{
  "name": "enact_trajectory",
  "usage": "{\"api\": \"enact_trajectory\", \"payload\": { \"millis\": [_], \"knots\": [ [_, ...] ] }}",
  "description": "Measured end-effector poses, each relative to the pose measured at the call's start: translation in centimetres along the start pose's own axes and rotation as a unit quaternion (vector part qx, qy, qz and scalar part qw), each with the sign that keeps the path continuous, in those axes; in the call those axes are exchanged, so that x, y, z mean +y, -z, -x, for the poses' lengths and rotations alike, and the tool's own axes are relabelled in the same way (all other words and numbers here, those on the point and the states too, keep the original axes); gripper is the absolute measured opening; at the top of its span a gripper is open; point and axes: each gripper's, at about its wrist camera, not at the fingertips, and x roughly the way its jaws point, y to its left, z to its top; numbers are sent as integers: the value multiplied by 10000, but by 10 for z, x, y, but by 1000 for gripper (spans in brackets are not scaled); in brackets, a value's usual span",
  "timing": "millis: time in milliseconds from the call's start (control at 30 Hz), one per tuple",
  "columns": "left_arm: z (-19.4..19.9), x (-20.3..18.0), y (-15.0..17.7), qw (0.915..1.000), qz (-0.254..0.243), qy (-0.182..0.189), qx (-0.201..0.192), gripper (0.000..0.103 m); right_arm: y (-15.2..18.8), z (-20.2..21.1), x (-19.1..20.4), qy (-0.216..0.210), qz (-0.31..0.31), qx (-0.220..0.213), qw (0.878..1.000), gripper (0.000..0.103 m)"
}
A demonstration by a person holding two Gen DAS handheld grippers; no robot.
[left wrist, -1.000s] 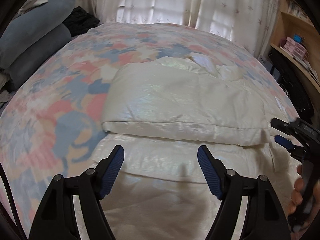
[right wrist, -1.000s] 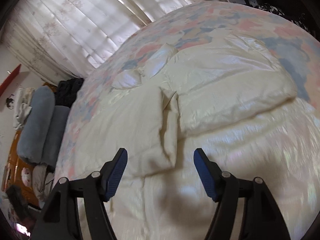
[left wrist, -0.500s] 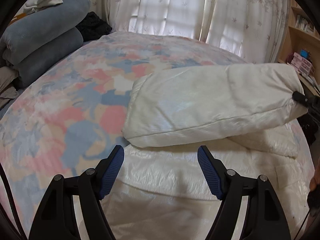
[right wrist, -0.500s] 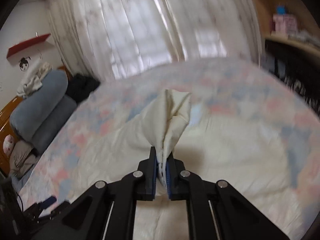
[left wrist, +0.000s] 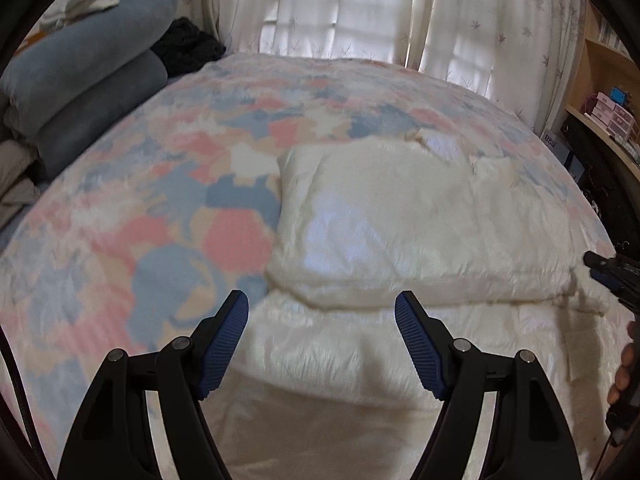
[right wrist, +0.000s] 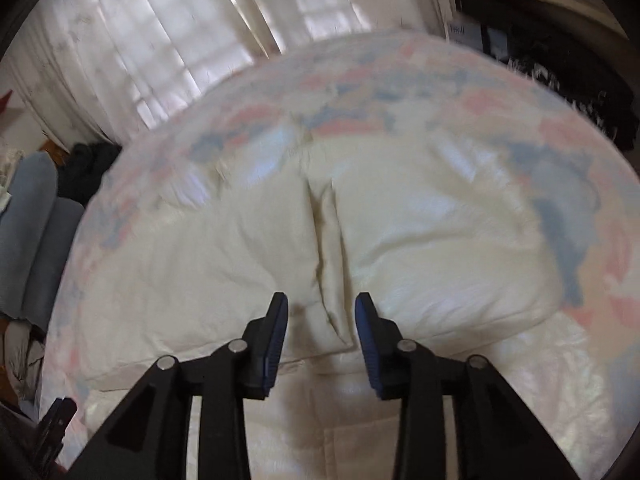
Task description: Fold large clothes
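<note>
Cream padded garment (left wrist: 400, 220) lies on the patterned bedspread (left wrist: 180, 200) in the left wrist view, its upper part folded down over the lower; the left gripper (left wrist: 322, 338) hovers above the lower layer with jaws spread wide and nothing between them, and the right gripper (left wrist: 608, 276) shows at the right edge by the fold's end. Right wrist view: the right gripper (right wrist: 321, 336) hangs over a crease in the garment (right wrist: 400, 240), its jaws having just been opening, parted now with cloth below but not pinched; white curtains (right wrist: 140, 52) hang behind
</note>
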Motion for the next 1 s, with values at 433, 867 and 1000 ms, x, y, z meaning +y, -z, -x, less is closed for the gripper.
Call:
{"api": "enact_trajectory", "payload": {
  "millis": [433,867,1000],
  "knots": [
    [-54,-65,-91,9984,-215,32,-518,74,-24,-11,102,-874,828,-118,9927,35],
    [-167,-44,-89,9965,-295,-778,-67,94,-33,-99,58,-75,945,301,9950,0],
    [-177,-19,-87,9979,147,-621,87,98,-33,-92,19,-102,789,237,9965,0]
  ]
}}
